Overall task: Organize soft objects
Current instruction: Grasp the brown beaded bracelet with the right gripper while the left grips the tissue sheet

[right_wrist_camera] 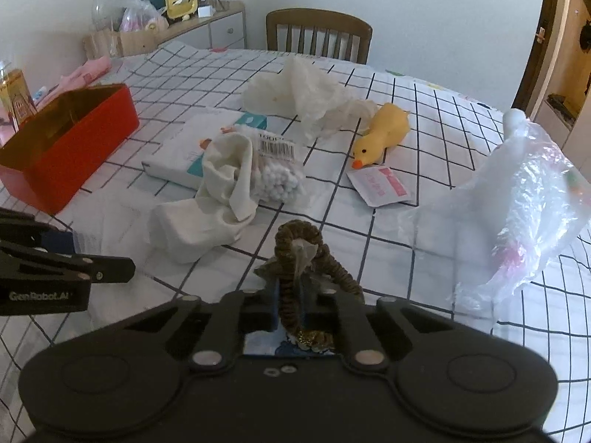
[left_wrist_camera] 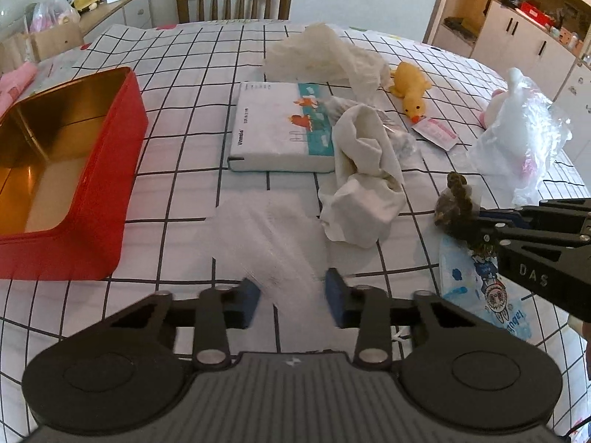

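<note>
My right gripper (right_wrist_camera: 291, 310) is shut on a fuzzy brown hair scrunchie (right_wrist_camera: 299, 243), which loops up in front of the jaws; the same scrunchie (left_wrist_camera: 454, 199) shows in the left wrist view at the right gripper (left_wrist_camera: 476, 229). A blue-and-white cartoon packet (left_wrist_camera: 476, 284) lies under it. My left gripper (left_wrist_camera: 291, 299) has its blue pads closed in on a sheer white sheet (left_wrist_camera: 269, 236) lying on the checked tablecloth (left_wrist_camera: 184, 192). An open red tin (left_wrist_camera: 122, 140) with a gold inside stands to the left. Beyond lie a crumpled white cloth (left_wrist_camera: 365, 184) and a yellow duck plush (left_wrist_camera: 410, 88).
A tissue pack (left_wrist_camera: 273, 125), a bag of white cotton balls (right_wrist_camera: 280, 181), crumpled white paper (left_wrist_camera: 325, 55) and a pink sachet (left_wrist_camera: 436, 133) lie mid-table. A clear plastic bag (left_wrist_camera: 517, 140) holding a pink-white toy stands at the right. A wooden chair (left_wrist_camera: 234, 0) is at the far edge.
</note>
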### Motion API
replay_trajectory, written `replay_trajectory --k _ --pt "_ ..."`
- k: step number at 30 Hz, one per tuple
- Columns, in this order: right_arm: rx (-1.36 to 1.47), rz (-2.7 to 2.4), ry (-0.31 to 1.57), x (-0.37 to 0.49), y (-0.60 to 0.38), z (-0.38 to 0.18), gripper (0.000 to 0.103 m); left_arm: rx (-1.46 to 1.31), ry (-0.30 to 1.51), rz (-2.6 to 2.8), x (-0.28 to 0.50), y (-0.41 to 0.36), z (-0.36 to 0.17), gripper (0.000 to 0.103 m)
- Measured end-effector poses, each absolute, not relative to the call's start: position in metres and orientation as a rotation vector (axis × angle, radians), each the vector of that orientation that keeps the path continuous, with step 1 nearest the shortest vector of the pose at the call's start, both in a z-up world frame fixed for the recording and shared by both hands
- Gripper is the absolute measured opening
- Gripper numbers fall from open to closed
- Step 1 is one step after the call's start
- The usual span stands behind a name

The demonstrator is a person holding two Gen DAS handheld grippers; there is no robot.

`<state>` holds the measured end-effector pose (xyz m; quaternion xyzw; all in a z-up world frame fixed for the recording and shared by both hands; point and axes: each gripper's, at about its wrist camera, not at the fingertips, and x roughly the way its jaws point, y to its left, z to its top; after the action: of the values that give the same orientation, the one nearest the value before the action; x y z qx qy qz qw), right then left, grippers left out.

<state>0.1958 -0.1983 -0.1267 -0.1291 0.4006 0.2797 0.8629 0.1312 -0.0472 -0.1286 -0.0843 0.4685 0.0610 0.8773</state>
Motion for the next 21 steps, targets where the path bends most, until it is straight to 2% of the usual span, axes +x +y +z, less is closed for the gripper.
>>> replay_trajectory --k 3,7,13,16,21 --pt "-0.258 0.591 0.836 0.194 -0.201 -0.121 0.009 -0.179 0.967 0.106 0.13 -0.047 -0.127 0.021" --pt "-0.238 0.598 0.835 0.189 -0.206 -0.112 0.008 -0.189 0.957 0.093 0.127 -0.045 -0.124 0.015" --pt "-0.207 0.628 0.873 0.186 -0.219 -0.103 0.009 -0.209 0.944 0.08 0.121 -0.039 -0.119 0.014" --pt "-0.238 0.624 0.913 0.184 -0.224 -0.108 0.021 -0.211 0.944 0.079 0.118 -0.037 -0.119 0.014" --pt "-0.32 0.617 0.876 0.168 -0.224 -0.103 0.022 -0.217 0.944 0.073 0.115 -0.034 -0.117 0.014"
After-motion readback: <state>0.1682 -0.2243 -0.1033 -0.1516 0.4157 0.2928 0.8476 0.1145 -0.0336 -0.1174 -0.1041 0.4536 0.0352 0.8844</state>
